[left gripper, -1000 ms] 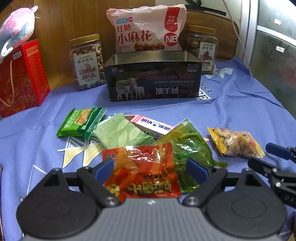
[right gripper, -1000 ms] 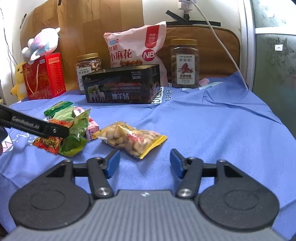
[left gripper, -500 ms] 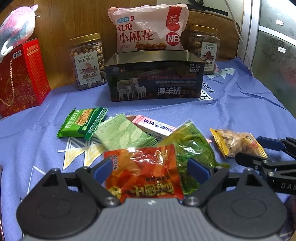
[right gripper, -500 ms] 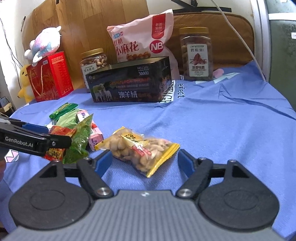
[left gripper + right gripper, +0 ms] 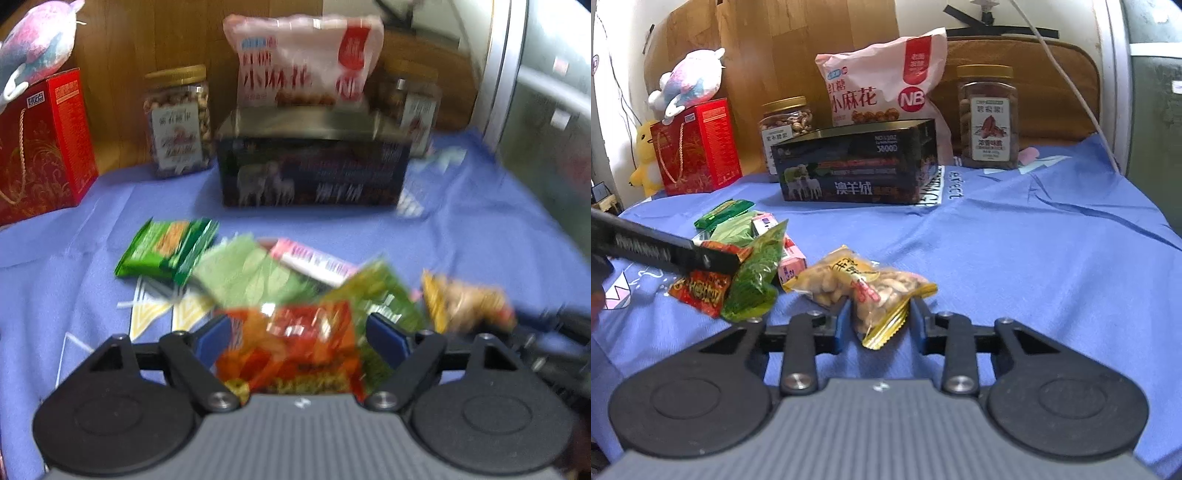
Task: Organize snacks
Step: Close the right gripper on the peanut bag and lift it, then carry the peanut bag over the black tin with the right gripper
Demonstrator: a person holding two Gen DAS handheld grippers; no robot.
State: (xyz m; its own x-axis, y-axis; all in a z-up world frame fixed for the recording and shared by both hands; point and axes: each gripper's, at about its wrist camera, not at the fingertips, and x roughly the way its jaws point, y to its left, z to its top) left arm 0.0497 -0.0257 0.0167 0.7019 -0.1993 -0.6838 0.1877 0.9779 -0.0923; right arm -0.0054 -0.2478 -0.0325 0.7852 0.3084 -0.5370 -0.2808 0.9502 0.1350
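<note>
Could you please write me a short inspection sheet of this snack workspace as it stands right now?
Surface: blue cloth, wrinkled.
Job's things: open tin box at the back; loose packets in front: peanut packet, red packet, green packet, pink box.
Clutter: two nut jars, large pink bag, red gift box, plush toys.
Grippers: right gripper closing around the peanut packet; left gripper open astride the red packet.
Cables: white cable along the back wall.
Surroundings: wooden boards behind.
</note>
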